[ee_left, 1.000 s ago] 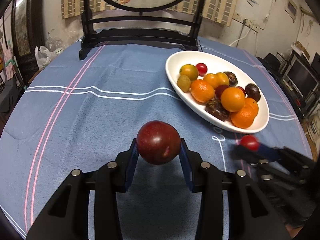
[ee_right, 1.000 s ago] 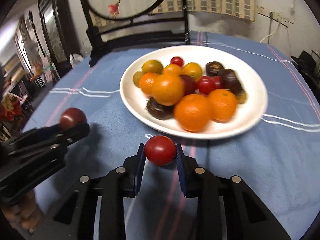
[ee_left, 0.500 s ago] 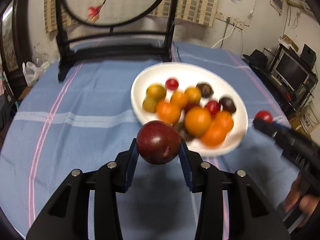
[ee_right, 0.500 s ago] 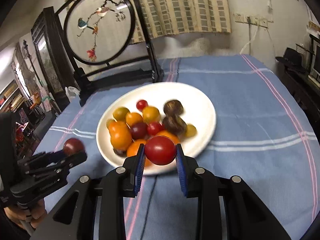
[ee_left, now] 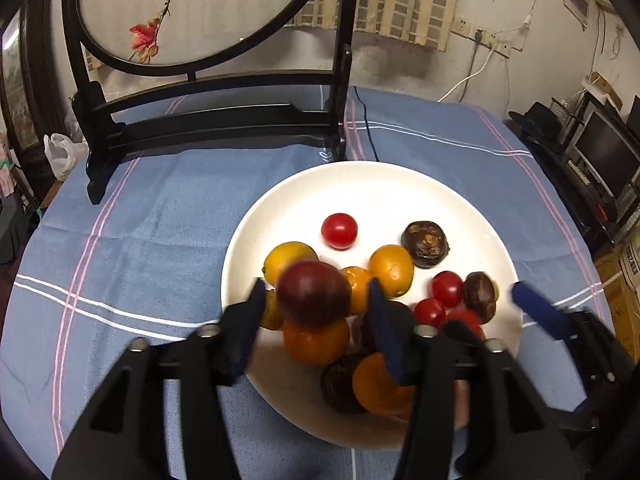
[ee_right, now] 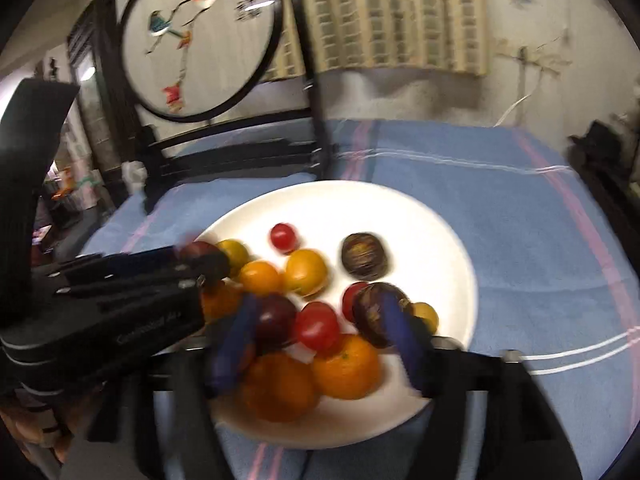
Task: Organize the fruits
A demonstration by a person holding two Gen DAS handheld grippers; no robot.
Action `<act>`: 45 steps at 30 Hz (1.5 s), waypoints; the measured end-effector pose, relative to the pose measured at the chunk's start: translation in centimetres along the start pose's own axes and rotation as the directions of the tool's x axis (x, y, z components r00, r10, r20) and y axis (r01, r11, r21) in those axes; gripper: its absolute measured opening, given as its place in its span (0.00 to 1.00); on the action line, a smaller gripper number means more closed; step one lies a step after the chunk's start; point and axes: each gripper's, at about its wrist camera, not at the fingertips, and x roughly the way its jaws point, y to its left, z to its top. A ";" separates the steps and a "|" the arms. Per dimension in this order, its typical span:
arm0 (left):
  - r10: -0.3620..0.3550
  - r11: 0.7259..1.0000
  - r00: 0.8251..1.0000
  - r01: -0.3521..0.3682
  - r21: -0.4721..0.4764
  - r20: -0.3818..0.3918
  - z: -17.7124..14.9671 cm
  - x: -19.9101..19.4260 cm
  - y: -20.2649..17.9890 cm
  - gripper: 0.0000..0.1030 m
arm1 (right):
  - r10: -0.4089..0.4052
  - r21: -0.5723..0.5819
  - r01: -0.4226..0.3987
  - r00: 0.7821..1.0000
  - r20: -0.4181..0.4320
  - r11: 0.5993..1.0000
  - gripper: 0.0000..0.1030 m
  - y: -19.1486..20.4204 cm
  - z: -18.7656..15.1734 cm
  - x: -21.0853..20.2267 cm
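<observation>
The bench [ee_left: 168,240] is covered with a blue cloth crossed by white and pink stripes. At its far edge stands a black wooden stand [ee_left: 208,120] carrying a round embroidered screen [ee_right: 200,36]. A black cable [ee_left: 366,120] runs over the far edge just beside the stand's foot.

A white plate [ee_left: 360,188] lies toward the bench's right side, nearer the front edge than the stand. It holds a pile of oranges [ee_left: 390,270], cherry tomatoes [ee_left: 339,231] and dark wrinkled fruits [ee_left: 425,244]; the far part of the plate is bare.

The left gripper [ee_left: 316,300] is over the near left part of the plate. Its jaws are spread wider than the dark red plum [ee_left: 314,294] between them, with a gap visible on the right side; the plum sits on top of an orange in the pile. Whether the left pad touches the plum cannot be told.

The right gripper [ee_right: 320,320] is over the near part of the plate. Its jaws are spread wide, clear of the red tomato [ee_right: 318,326] between them. The tomato rests on the pile, against the oranges at the front. Both views are blurred near the jaws.
</observation>
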 end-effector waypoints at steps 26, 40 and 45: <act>0.009 1.000 0.992 -0.012 0.025 0.122 -10.4 -9.4 1.1 0.89 | 0.029 0.102 -0.024 0.999 -0.043 0.995 0.80 -1.4 -8.9 -7.4; 0.031 0.999 0.996 -0.031 0.007 0.084 -14.2 -8.6 2.7 0.92 | -0.012 0.039 0.014 0.998 -0.054 0.999 0.85 -0.9 -10.6 -7.2; 0.023 0.999 0.999 -0.024 0.025 0.042 -15.1 -7.3 2.9 0.92 | -0.035 0.023 0.038 0.994 -0.099 0.999 0.86 -0.8 -10.8 -6.5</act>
